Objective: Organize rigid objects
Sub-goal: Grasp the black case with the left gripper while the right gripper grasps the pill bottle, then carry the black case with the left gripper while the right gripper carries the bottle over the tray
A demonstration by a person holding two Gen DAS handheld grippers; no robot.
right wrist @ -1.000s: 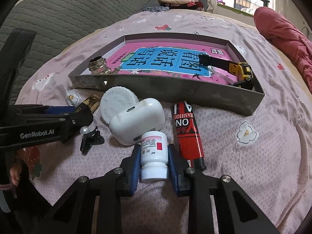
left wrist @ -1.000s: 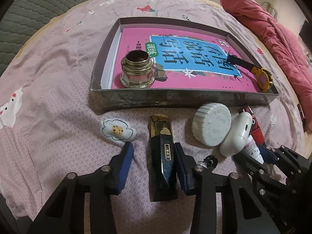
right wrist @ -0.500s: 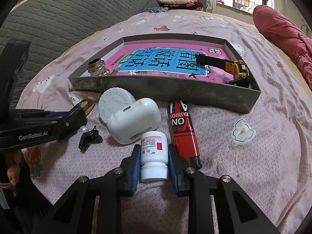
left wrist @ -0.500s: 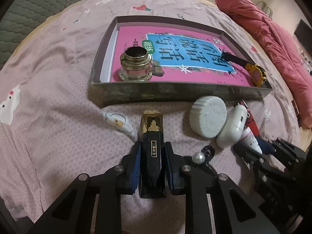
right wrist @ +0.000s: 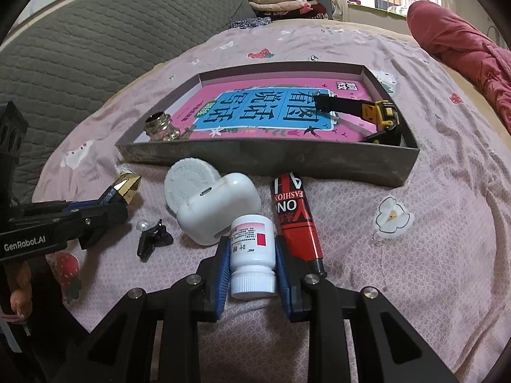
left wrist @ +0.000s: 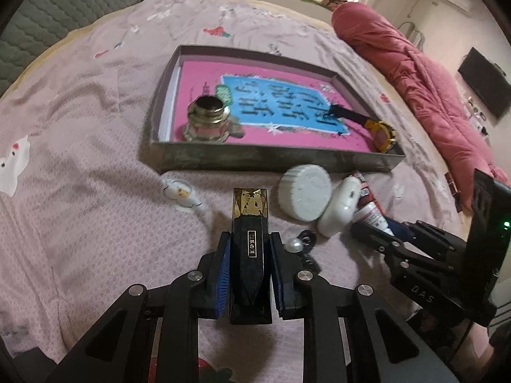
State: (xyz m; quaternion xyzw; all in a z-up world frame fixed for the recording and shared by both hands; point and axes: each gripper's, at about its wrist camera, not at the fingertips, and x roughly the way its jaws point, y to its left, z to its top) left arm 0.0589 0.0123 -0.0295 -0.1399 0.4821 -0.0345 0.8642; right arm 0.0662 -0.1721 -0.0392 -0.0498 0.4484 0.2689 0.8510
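I am gripping the black bottle (left wrist: 250, 257) in my left gripper (left wrist: 250, 274) and the pill bottle (right wrist: 253, 252) in my right gripper (right wrist: 253, 274), both just short of the tray (right wrist: 265, 159), needing lifting over its wall.

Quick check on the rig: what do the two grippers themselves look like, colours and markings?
Both the left gripper and right gripper are black angular linkages with silver pivot bolts and ribbed blue pads. The left one's side reads "GenRobot.AI" in white; the right one's body shows "DAS" lettering and a green indicator light.

Pink patterned bedsheet (left wrist: 80, 159) covers the bed. Red quilt (left wrist: 415, 73) lies bunched along one side. Grey quilted headboard (right wrist: 95, 48) stands behind.
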